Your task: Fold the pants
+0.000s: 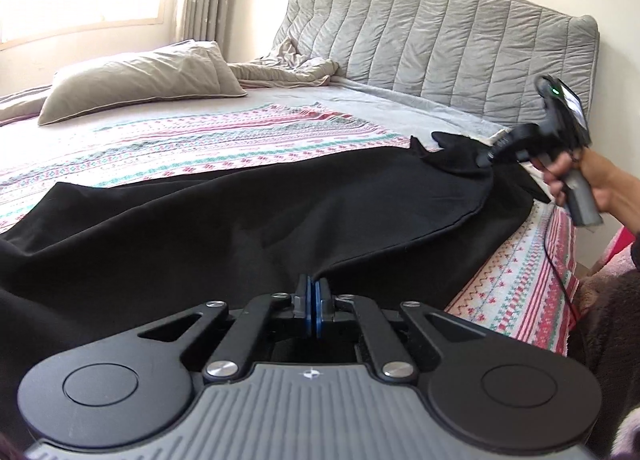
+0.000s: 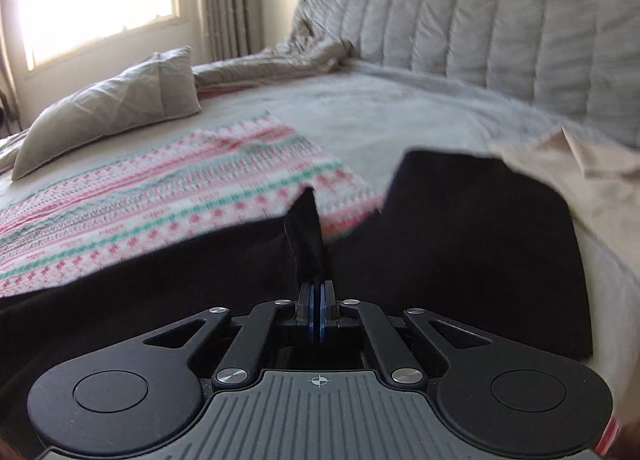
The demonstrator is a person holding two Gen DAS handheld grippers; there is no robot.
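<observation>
Black pants [image 1: 224, 220] lie spread across the patterned blanket [image 1: 172, 144] on the bed. My left gripper [image 1: 315, 284] is shut on the near edge of the pants, its blue pads pressed together on the cloth. In the left wrist view my right gripper [image 1: 482, 158] sits at the far right, held by a hand [image 1: 600, 184], pinching a raised end of the pants. Seen from the right wrist, my right gripper [image 2: 319, 288] is shut on a strip of black fabric [image 2: 306, 236] that stands up from its pads. More of the pants [image 2: 472, 244] lies beyond.
A grey pillow [image 1: 140, 80] and a crumpled beige sheet [image 1: 288, 68] lie at the head of the bed. A quilted grey headboard [image 1: 440, 36] stands behind. A beige cloth [image 2: 580, 184] lies at the right. The bed edge [image 1: 532, 284] drops off at right, with a cable [image 1: 560, 272] hanging there.
</observation>
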